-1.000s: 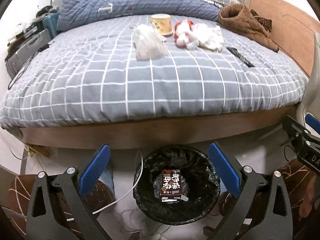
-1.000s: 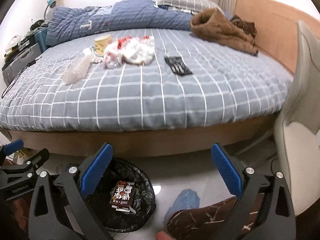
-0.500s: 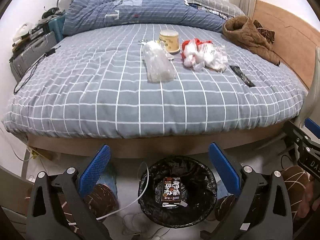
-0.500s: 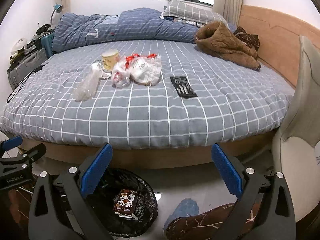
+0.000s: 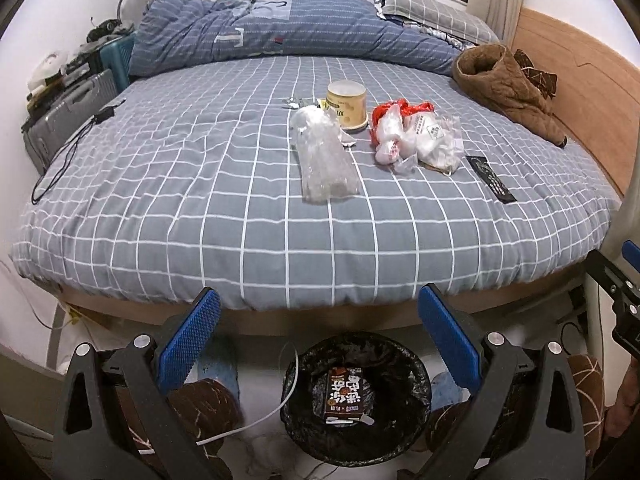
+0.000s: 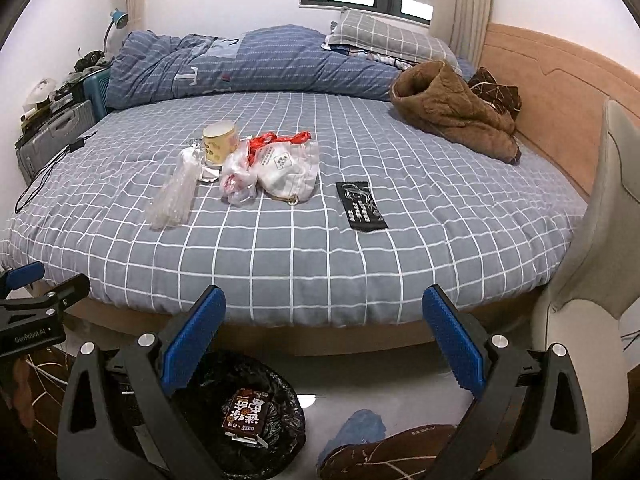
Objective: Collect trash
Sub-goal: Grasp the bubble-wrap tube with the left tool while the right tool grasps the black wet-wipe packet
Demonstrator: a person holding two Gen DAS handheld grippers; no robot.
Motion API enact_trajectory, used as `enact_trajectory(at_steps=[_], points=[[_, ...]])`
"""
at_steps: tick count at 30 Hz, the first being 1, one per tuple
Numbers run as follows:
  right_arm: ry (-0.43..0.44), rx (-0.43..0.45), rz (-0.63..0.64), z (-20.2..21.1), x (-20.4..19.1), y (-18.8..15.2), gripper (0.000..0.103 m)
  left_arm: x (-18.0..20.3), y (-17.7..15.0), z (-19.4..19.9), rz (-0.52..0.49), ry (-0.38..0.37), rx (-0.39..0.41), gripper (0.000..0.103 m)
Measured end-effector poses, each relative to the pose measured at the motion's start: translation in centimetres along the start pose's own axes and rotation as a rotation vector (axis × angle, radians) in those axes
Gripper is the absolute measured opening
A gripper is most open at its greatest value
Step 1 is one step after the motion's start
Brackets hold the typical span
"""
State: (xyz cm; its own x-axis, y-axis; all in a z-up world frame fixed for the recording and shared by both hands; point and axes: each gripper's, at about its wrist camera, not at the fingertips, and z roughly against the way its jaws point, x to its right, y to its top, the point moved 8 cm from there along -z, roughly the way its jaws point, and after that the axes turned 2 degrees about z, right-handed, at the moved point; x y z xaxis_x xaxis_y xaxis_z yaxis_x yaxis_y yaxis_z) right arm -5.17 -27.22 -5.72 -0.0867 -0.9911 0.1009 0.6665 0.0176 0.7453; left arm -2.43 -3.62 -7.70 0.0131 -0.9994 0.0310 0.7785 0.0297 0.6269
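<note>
On the grey checked bed (image 5: 240,240) lie a crushed clear plastic bottle (image 5: 324,160) (image 6: 174,196), a yellow paper cup (image 5: 347,106) (image 6: 219,145), a heap of white and red plastic bags (image 5: 416,136) (image 6: 276,168) and a flat black packet (image 5: 491,178) (image 6: 361,207). A black-lined trash bin (image 5: 356,396) (image 6: 248,420) stands on the floor by the bed, with a brown drink carton (image 5: 347,395) (image 6: 244,414) inside. My left gripper (image 5: 318,344) is open and empty above the bin. My right gripper (image 6: 324,344) is open and empty, to the right of the bin.
A brown jacket (image 6: 452,116) and a blue quilt (image 6: 248,64) lie at the back of the bed. Suitcases (image 5: 68,112) stand at the left wall, with a black cable (image 5: 68,148) on the bed. A white chair (image 6: 592,280) stands at the right. A white cord (image 5: 256,420) runs by the bin.
Both grippers have risen and tilted up, so more of the bed and the back wall shows and the bin sits lower in both views. Both stay open and empty.
</note>
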Motion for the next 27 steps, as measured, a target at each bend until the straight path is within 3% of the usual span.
enact_trajectory(at_steps=[12, 27], points=[[0.024, -0.019, -0.002, -3.4, 0.4, 3.1, 0.093, 0.2, 3.6, -1.9, 0.014, -0.01, -0.003, 0.097], [-0.026, -0.023, -0.015, -9.9, 2.7, 7.2, 0.092, 0.1, 8.4, -7.3, 0.024, -0.006, -0.023, 0.097]])
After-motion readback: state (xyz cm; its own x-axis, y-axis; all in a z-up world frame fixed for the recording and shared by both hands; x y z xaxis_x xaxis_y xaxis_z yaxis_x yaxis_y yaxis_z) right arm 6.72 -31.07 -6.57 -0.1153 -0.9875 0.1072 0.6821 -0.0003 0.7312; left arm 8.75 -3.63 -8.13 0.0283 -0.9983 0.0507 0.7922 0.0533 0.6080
